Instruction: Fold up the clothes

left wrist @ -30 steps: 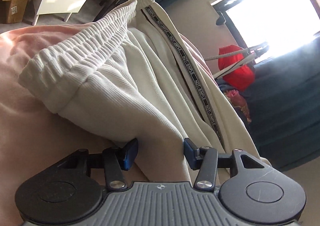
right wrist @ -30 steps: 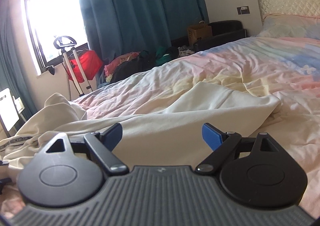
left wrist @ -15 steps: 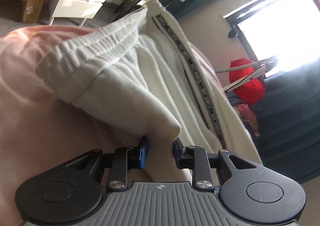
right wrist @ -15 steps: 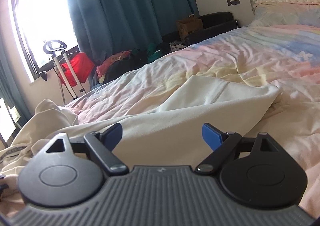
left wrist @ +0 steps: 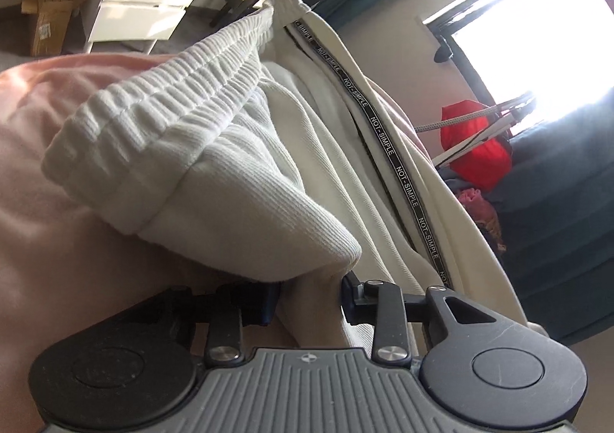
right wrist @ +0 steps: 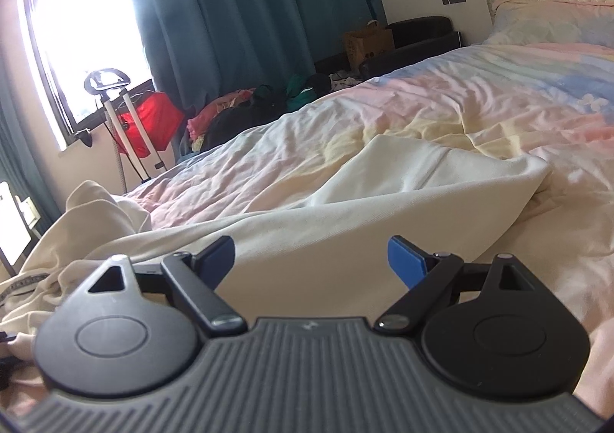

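A: Which step is this?

B: The grab, by my reading. The left gripper (left wrist: 309, 298) has a bunched fold of the white trousers (left wrist: 238, 179) between its jaws, and they are closing on it. The gap is narrow and the cloth fills it, touching both pads.

A: Which part of the trousers?

B: The ribbed cloth just below the waistband (left wrist: 161, 118), which lies ahead of the jaws and to their left. A black lettered stripe (left wrist: 387, 149) runs away ahead and to the right. All of it rests on the pink bedcover (left wrist: 46, 225).

A: And the other hand?

B: The right gripper (right wrist: 311, 260) stands wide with nothing pinched. The trouser leg (right wrist: 383, 195) lies spread beneath and ahead of its jaws, the far end ahead and to the right, on the bed (right wrist: 479, 87). I can't tell whether the tips touch the cloth.

A: So what does the next move want?

B: I'd say the left should finish its pinch first and hold more than a single thin layer. Then the right needs to drop onto the leg and close on it, so both ends are held before anything is lifted or folded over.

A: Any risk?

B: The ribbed knit looks soft and thick. A shallow bite could slip once the weight of the leg pulls on it.
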Available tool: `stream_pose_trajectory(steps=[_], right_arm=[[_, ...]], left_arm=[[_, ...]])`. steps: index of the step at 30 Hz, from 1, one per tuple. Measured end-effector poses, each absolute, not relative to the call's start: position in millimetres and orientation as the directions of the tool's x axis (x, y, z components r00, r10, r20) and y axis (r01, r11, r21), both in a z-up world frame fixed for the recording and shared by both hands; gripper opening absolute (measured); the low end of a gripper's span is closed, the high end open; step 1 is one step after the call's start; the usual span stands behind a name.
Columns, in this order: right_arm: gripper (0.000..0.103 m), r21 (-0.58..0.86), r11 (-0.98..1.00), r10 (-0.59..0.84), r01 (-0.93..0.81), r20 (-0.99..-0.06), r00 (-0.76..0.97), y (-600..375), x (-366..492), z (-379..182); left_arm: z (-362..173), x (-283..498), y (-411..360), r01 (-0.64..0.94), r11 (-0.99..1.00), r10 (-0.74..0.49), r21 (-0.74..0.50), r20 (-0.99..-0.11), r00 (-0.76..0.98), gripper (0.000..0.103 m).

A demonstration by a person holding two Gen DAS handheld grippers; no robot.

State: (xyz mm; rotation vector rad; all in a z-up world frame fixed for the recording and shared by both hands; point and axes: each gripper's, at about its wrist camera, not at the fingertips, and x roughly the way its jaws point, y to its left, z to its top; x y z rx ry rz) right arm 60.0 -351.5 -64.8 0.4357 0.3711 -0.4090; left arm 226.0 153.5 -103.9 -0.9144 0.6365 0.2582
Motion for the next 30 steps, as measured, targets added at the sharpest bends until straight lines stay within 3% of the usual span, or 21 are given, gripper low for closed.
stream_pose_trajectory(steps=[6, 17, 27, 30], right_arm=[[0.088, 0.276, 0.849, -0.307, 0.451, -0.438, 0.845, -345.2, 66.4, -73.1], [0.088, 0.284, 0.827, -0.327, 0.485, -0.460, 0.826, -350.0, 34.4, -66.5], [0.088, 0.285, 0.854, -0.295, 0.436, -0.425, 0.856, -328.9, 6.0, -46.0], [0.088, 0.291, 0.855, -0.285, 0.430, -0.429, 0.857, -328.1, 4.6, -45.5]], left_arm=[[-74.2, 216.9, 146.5, -0.454, 0.632, -0.011, -0.628, -0.593, 0.805, 0.014], [21.0, 157.9, 201.4, -0.372, 0.643, -0.004, -0.670, -0.489, 0.873, 0.011], [-17.6, 123.0, 238.2, -0.395, 0.774, -0.045, -0.495, -0.665, 0.745, 0.015], [-11.9, 113.0, 221.7, -0.344, 0.849, -0.013, -0.402, -0.666, 0.746, 0.021]])
